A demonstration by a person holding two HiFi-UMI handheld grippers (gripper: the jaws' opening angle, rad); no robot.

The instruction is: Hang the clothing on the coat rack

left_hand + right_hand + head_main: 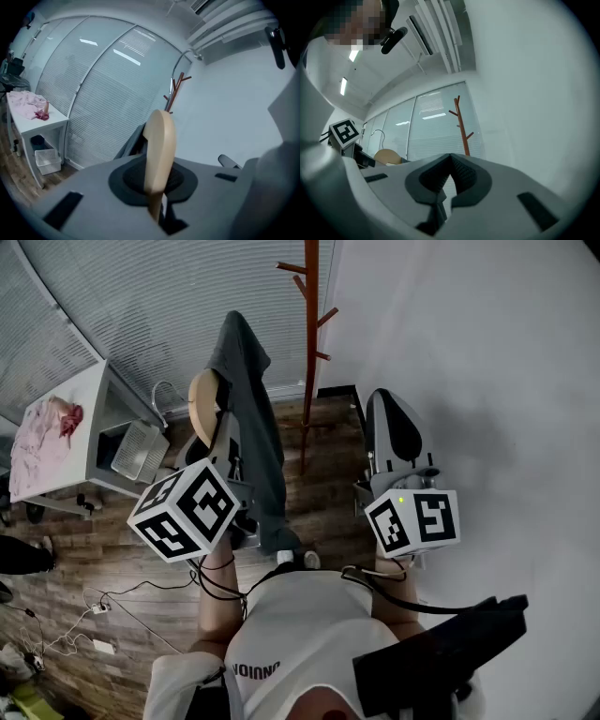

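Left gripper (223, 432) is clamped on the wooden hanger (203, 401); gripping its body, we judge, leaves the wire hook (180, 63) free for a peg. The dark grey garment (251, 418) drapes from the hanger, not yet at the coat rack (310, 352) ahead.

Right gripper (392, 418) has its jaws together, empty.

1 white basket (138, 450) sits under the table (94, 381); we cannot make out its contents. Pink cloth (47, 432) lies on top.

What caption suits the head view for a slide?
Left gripper holds a wooden hanger draped with a grey garment, facing the coat rack.
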